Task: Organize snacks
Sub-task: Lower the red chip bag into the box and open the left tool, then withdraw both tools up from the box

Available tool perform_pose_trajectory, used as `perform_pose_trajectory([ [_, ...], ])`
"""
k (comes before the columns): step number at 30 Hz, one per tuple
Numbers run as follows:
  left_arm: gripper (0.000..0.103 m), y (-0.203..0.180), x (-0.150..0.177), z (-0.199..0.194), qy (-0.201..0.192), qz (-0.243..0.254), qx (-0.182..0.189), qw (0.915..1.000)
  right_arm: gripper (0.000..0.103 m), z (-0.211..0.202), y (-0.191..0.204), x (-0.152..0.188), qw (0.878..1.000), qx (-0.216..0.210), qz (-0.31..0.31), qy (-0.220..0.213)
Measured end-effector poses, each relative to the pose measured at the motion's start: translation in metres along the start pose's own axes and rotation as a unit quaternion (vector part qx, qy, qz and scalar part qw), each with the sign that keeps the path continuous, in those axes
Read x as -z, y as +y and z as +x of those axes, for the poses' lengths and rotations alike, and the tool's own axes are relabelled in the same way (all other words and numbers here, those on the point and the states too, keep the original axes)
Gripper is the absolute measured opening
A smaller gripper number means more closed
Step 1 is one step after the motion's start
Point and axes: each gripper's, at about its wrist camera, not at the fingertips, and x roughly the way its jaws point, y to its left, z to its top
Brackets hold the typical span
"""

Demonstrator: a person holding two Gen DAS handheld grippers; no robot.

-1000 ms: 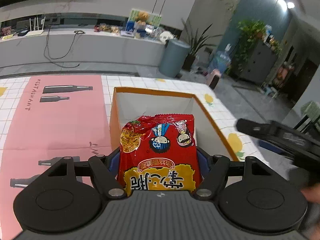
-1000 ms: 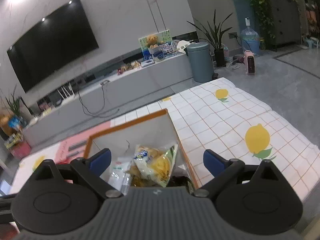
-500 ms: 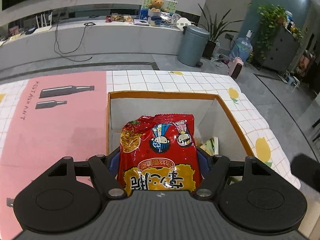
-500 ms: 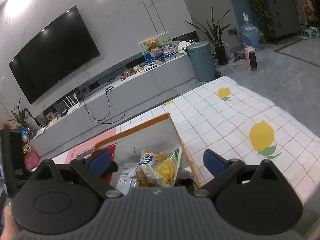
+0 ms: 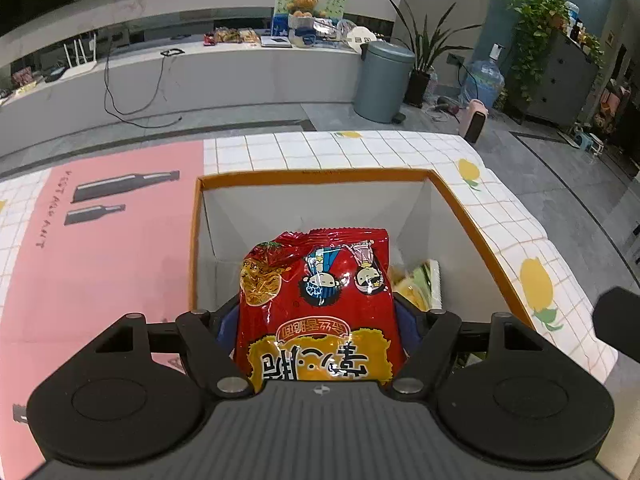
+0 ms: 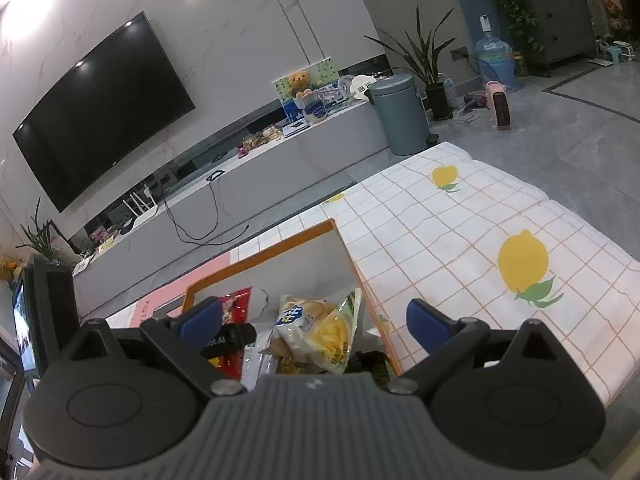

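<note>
My left gripper is shut on a red noodle snack bag and holds it over the orange-rimmed white box. A yellow-green snack pack lies in the box behind it. In the right wrist view my right gripper is open and empty above the box's near right corner. The box holds a bread pack, other wrappers and the red bag with the left gripper's finger on it.
The box stands on a table with a pink mat on the left and a lemon-print cloth on the right. The table's right edge drops to the grey floor. A TV console and a bin stand beyond the table.
My left gripper has carried the red bag forward over the box and lower into it. The right gripper has drawn back and tilted up, staying open.
</note>
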Motion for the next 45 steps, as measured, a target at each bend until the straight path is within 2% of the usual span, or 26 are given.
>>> perform_pose_trajectory([
  [4,0.085,-0.002,0.006,-0.006,0.008,-0.005,0.021,0.9997,0.096,0.002,0.000,0.000,1.000,0.001,0.000,0.006],
  [12,0.084,-0.018,0.025,-0.013,0.035,0.032,0.054,0.9974,0.096,0.004,0.000,0.000,1.000,0.005,0.001,0.009],
  [16,0.085,-0.023,0.031,-0.007,0.075,0.038,0.081,0.9931,0.096,0.004,-0.001,0.000,1.000,0.007,0.004,0.008],
  [18,0.087,-0.026,0.031,-0.005,0.077,0.037,0.073,0.9936,0.096,0.005,-0.001,0.001,1.000,0.008,0.004,0.010],
  [22,0.090,-0.029,0.029,-0.006,0.038,0.052,0.042,0.9970,0.096,0.004,0.000,0.001,1.000,0.008,0.000,0.008],
  [26,0.093,-0.029,0.029,-0.004,0.048,0.060,0.048,0.9958,0.096,0.004,-0.001,0.001,1.000,0.005,0.001,0.009],
  [30,0.093,-0.028,0.032,-0.013,0.026,0.086,0.015,0.9958,0.096,0.004,-0.003,0.000,1.000,0.009,0.000,0.009],
  [39,0.093,-0.014,0.044,-0.059,-0.020,0.087,-0.005,0.9960,0.096,-0.002,-0.004,-0.001,1.000,0.024,-0.002,0.003],
  [43,0.094,-0.008,0.054,-0.081,-0.046,0.082,-0.044,0.9946,0.096,-0.008,-0.002,0.006,0.999,0.033,-0.012,0.005],
  [45,0.099,-0.005,0.060,-0.093,-0.058,0.078,-0.050,0.9940,0.096,-0.014,-0.001,0.012,0.999,0.042,-0.019,0.005],
])
